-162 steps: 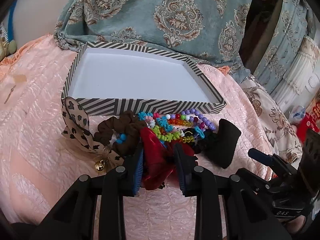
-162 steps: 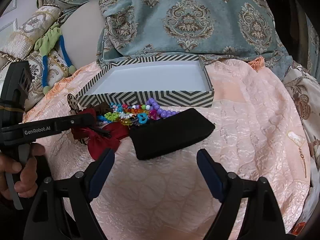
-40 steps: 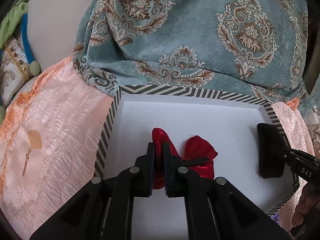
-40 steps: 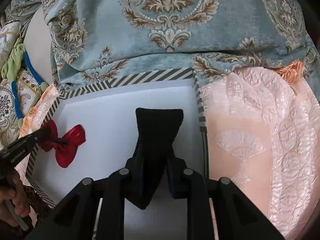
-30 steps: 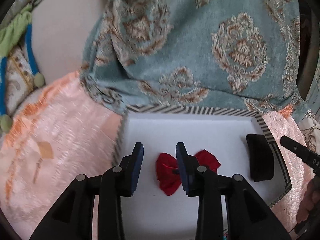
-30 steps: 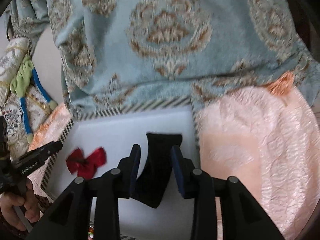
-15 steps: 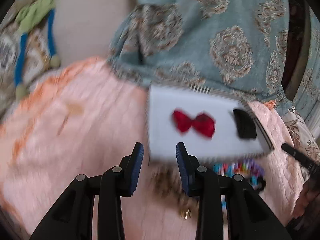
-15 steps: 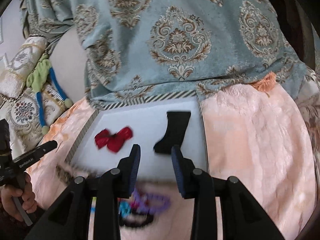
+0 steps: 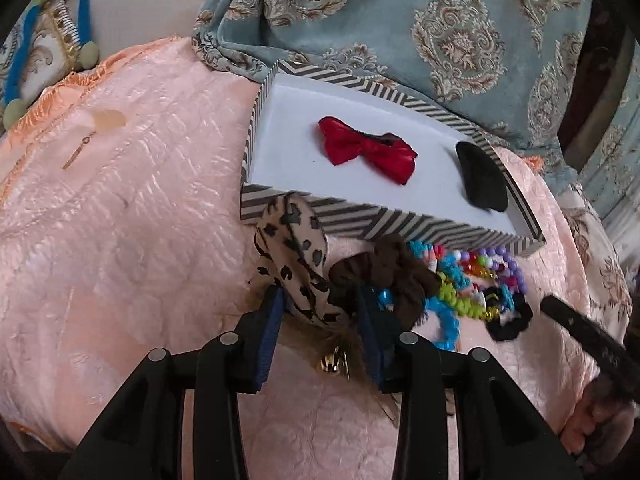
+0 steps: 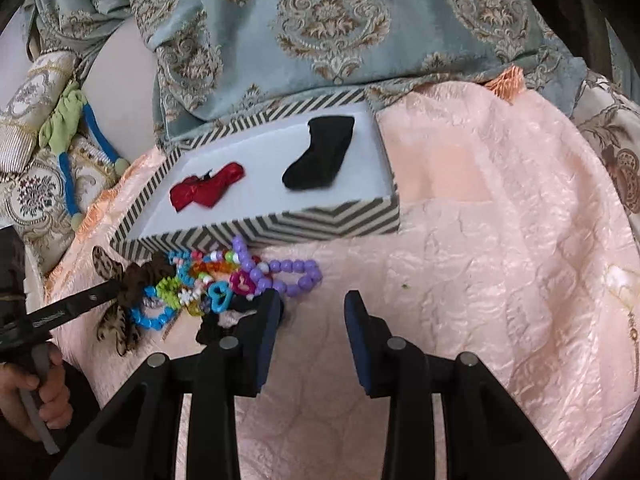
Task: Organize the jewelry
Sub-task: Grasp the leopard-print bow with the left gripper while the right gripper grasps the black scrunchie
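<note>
Both released: left claw (image 9: 318,316) straddles, perhaps touching, leopard-print bow (image 9: 296,256); right claw (image 10: 314,316) empty.

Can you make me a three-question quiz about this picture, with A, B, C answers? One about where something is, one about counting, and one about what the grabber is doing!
1. Where is the red bow?
A. Inside the striped box
B. On the pink cloth
C. In the right gripper

2. How many things lie inside the striped box?
A. One
B. Two
C. Four

3. What are the left gripper's jaws doing?
A. Squeezing the purple beads
B. Standing open around the leopard-print bow
C. Shut on nothing

Answers:
1. A: the red bow lies on the white floor of the striped box.
2. B: only the red bow and the black piece lie in there.
3. B: the left gripper has a blue pad on each side of the leopard-print bow, with gaps showing, and its jaws have just been opening.
</note>
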`<state>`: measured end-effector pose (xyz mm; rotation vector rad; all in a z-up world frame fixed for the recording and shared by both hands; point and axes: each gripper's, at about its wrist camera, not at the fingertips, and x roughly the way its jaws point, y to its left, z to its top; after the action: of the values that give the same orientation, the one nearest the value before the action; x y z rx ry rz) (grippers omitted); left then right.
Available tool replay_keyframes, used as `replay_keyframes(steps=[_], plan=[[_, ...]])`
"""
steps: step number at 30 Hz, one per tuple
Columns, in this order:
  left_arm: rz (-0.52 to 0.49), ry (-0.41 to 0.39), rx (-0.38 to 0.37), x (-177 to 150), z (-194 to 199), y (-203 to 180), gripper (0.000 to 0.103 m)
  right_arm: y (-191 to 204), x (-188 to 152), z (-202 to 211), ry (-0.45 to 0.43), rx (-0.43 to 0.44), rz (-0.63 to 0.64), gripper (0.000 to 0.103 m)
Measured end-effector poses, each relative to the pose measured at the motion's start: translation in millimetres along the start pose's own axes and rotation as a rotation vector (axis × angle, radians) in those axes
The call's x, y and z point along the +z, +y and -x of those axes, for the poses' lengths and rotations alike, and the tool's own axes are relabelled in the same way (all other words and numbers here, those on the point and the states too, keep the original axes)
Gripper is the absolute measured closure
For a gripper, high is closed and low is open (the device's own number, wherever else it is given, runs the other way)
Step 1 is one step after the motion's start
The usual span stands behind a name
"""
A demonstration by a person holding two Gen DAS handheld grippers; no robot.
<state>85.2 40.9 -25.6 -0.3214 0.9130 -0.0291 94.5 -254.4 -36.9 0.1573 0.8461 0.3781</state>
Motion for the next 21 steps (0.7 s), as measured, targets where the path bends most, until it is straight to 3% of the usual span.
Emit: replay_keyframes(steps=[1, 4, 8, 13, 14, 16, 21], plan=[[0.002, -0.006, 0.0, 0, 0, 0, 0.083, 1, -1, 0, 0.002, 0.01, 0.0, 0.068], [-0.018, -0.028, -0.002, -1, 3, -4, 0.103, 6, -5, -7, 0.037, 0.035, 0.01, 0.068], [-0.07, -0.08, 0.033, -3, 15, -9, 0.103, 10, -6, -17, 0.062, 0.061, 0.007, 0.068], [-0.036, -0.127, 0.08, 2, 23, 2, 0.103, 21, -5, -31, 0.068, 0.063, 0.045, 0.069], [-0.018, -0.124, 0.081, 3, 22, 6, 0.103, 26, -6, -31, 0.069, 0.035, 0.083, 0.072], [-0.004, -0.119, 0.08, 4, 21, 9, 0.103, 30, -7, -29, 0.078, 0.008, 0.124, 0.093], [-0.005, -0.146, 0.072, 5, 26, 8, 0.103, 25, -6, 2, -0.005, 0.01, 0.116, 0.097]])
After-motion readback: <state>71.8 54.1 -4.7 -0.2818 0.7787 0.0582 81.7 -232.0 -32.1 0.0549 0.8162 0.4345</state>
